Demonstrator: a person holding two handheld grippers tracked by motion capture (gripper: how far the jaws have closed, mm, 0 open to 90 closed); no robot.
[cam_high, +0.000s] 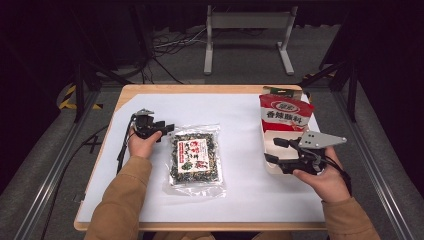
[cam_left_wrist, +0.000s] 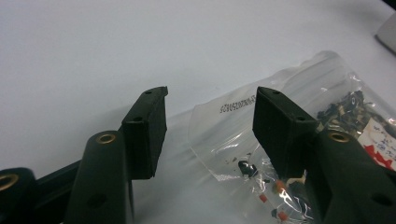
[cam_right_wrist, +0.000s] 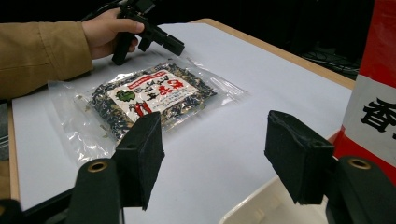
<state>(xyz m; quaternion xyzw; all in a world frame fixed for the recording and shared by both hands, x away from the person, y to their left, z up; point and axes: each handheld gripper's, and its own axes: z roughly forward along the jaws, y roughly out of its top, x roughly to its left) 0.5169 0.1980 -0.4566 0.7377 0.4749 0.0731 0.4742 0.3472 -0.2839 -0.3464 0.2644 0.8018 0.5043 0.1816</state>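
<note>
A clear bag of dark dried mix (cam_high: 195, 160) with a red-and-white label lies flat in the middle of the white table top. My left gripper (cam_high: 167, 130) is low at the bag's far left corner. In the left gripper view the jaws (cam_left_wrist: 210, 107) stand apart, and the bag's clear sealed corner (cam_left_wrist: 224, 130) lies between them without touching the pads, so the gripper is open. My right gripper (cam_high: 274, 150) is open at the left side of a white tray (cam_high: 270, 167). Nothing is between its jaws (cam_right_wrist: 215, 154). The bag (cam_right_wrist: 149, 93) and the left gripper (cam_right_wrist: 159, 39) lie beyond them.
A red-and-white pouch (cam_high: 286, 114) stands upright in the white tray, and it rises at the right edge of the right gripper view (cam_right_wrist: 373, 93) beside the tray rim (cam_right_wrist: 252, 207). The table's wooden border (cam_high: 200, 89) frames the white sheet. A metal stand (cam_high: 247, 37) is on the floor behind.
</note>
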